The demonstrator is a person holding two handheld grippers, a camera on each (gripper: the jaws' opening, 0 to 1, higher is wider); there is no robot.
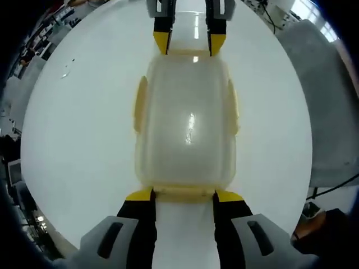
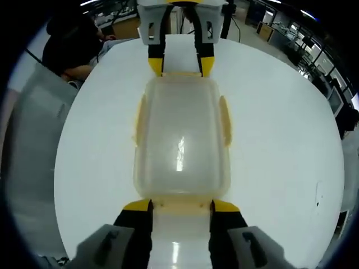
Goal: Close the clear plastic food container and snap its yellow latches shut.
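1. Two grippers face each other across the clear plastic food container [image 1: 185,126], one at each short end. This looks like a way to brace the box from both sides so it cannot slide on the round white table [image 1: 78,129] while the end latches are pushed home.
2. In the left gripper view, the left gripper [image 1: 184,196] has its jaws parted to about the width of the near yellow end latch [image 1: 184,194], with their yellow tips at its two corners. They appear to touch it, though the fisheye makes contact hard to judge. They bracket the latch and clasp nothing.
3. In the right gripper view, the right gripper [image 2: 180,206] stands the same way, its jaws spread and the tips at the corners of its own near end latch [image 2: 180,207]. Nothing is pinched between them.
4. Each gripper also appears at the far end of the other's view, flanking the opposite short edge.
5. The container lies flat near the middle of the table, directly ahead of both tools, with its long axis running from one gripper to the other.
6. The lid [image 2: 179,140] seems already seated on the box. The two side latches [image 1: 140,103] lie along the long edges, apart from either gripper, and I cannot tell whether they are snapped.
7. My judgement is that the end latches are the step in hand and the long-side ones remain.
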